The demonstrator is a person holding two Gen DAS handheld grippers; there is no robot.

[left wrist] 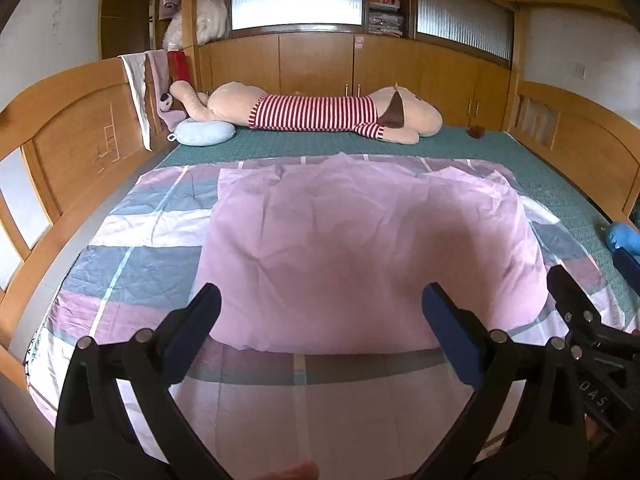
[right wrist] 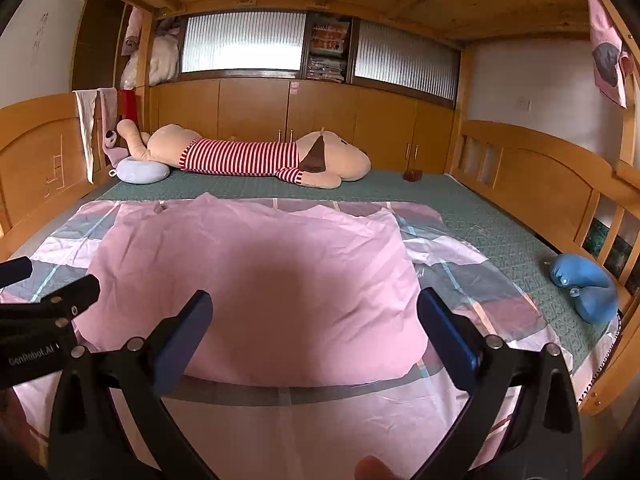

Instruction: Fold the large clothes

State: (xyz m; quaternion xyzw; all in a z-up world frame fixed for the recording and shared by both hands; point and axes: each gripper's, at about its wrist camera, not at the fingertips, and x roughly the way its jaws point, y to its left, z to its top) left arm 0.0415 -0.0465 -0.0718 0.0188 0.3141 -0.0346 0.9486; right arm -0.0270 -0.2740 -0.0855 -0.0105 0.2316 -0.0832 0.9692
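A large pink garment [left wrist: 360, 248] lies spread flat on a pink, grey and white checked sheet [left wrist: 132, 256] on the bed; it also shows in the right wrist view [right wrist: 256, 280]. My left gripper [left wrist: 320, 308] is open and empty, held above the garment's near hem. My right gripper [right wrist: 314, 312] is open and empty, also above the near hem. Each gripper sees the other at its side: the right one [left wrist: 580, 312], the left one [right wrist: 60, 308].
A green mattress cover [right wrist: 400, 192] lies under the sheet. A big plush toy in a red striped shirt [right wrist: 256, 156] lies along the far side, with a pale blue pillow [right wrist: 142, 170]. A blue neck pillow [right wrist: 584, 284] sits at the right. Wooden bed rails [right wrist: 532, 184] enclose both sides.
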